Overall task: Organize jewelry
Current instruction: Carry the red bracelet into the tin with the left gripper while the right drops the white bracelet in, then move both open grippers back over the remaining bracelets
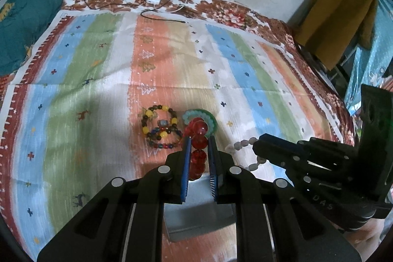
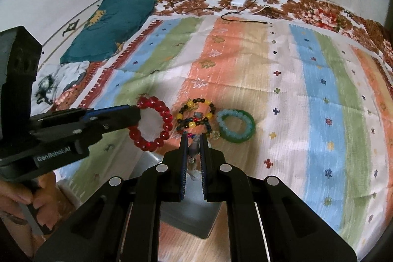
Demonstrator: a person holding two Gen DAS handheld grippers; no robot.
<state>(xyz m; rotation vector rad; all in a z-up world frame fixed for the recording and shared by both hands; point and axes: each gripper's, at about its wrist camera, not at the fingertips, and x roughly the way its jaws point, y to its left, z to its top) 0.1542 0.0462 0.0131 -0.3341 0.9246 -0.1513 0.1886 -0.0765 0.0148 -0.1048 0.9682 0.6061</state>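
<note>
My left gripper [image 1: 199, 141] is shut on a red bead bracelet [image 1: 199, 151] and holds it in the air; from the right wrist view the bracelet [image 2: 151, 123] hangs from the left gripper [image 2: 132, 112]. My right gripper [image 2: 194, 139] is shut on a pale clear bead bracelet [image 2: 193, 151], which also shows as a whitish bead string [image 1: 242, 144] at the right gripper [image 1: 256, 145]. A grey box [image 2: 196, 208] lies under both grippers. On the cloth lie a yellow and dark bead bracelet [image 2: 195, 116] and a light blue bead bracelet on a green bangle [image 2: 235, 125].
A striped cloth [image 2: 307, 95] covers a floral bedspread [image 2: 314, 11]. A white charger with cables [image 2: 238, 1] lies at the far edge. A teal pillow [image 2: 110, 26] sits far left. A yellow garment [image 1: 339, 19] hangs at the right.
</note>
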